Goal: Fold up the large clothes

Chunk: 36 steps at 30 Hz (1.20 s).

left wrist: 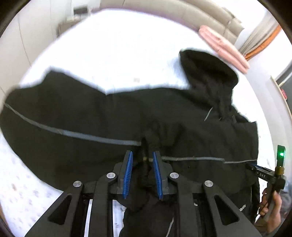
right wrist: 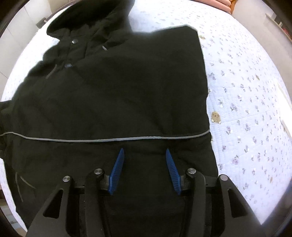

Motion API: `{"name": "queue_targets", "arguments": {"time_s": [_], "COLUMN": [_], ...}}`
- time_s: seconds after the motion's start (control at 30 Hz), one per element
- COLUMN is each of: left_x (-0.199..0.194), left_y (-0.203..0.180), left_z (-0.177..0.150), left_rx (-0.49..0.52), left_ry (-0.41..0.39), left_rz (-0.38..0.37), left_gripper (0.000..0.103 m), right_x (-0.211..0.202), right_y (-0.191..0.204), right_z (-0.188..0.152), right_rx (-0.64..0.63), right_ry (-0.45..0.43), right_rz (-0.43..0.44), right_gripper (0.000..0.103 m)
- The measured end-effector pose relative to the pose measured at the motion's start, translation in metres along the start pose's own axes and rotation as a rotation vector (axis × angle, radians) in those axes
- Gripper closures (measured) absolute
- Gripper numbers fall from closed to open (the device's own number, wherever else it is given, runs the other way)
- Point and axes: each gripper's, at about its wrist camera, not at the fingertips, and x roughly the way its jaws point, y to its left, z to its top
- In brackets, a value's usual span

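Left wrist view shows the left tool (left wrist: 142,160) pinching a bunched fold of the black hooded jacket (left wrist: 109,118), which lies on the bed (left wrist: 127,45). The right tool (right wrist: 144,155) hangs open over the jacket. The thick fold can slip out.

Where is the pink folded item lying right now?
In the left wrist view the pink folded item lies at the upper right on the white bed, just beyond the hood of the black jacket, near the padded headboard.
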Motion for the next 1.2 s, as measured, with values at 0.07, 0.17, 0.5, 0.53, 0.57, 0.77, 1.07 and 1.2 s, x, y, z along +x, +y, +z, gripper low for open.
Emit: {"name": "queue_targets", "arguments": {"time_s": [0.07, 0.17, 0.5, 0.53, 0.57, 0.77, 1.07, 1.2], "left_x": [-0.016, -0.004, 0.103, 0.099, 0.093, 0.039, 0.028, -0.028], "left_y": [-0.016, -0.056, -0.059, -0.058, -0.058, -0.037, -0.023, 0.027], "left_z": [0.007, 0.01, -0.009, -0.008, -0.009, -0.025, -0.047, -0.037], "left_rx": [0.038, 0.119, 0.051, 0.049, 0.05, 0.04, 0.07, -0.026], "left_ry": [-0.024, 0.001, 0.169, 0.171, 0.171, 0.126, 0.149, 0.014], "left_rz": [-0.055, -0.156, -0.035, -0.04, -0.046, -0.094, -0.055, -0.01], "left_gripper": [0.078, 0.067, 0.07, 0.07, 0.07, 0.069, 0.067, 0.067], "right_x": [-0.015, -0.03, 0.034, 0.034, 0.033, -0.002, 0.017, 0.02], "right_y": [0.003, 0.011, 0.03, 0.032, 0.032, 0.034, 0.058, 0.051], "right_z": [0.004, 0.018, 0.056, 0.057, 0.057, 0.031, -0.022, -0.009], "right_rx": [0.004, 0.0, -0.014, -0.02, -0.021, 0.008, 0.007, 0.055], "right_ry": [-0.036, -0.097, -0.001, 0.006, 0.01, -0.006, 0.115, 0.145], "right_rz": [0.03, 0.05, -0.029, -0.037, -0.037, 0.069, 0.071, 0.1], "right_gripper": [0.052, 0.051, 0.052, 0.052, 0.052, 0.051, 0.048, 0.048]}}
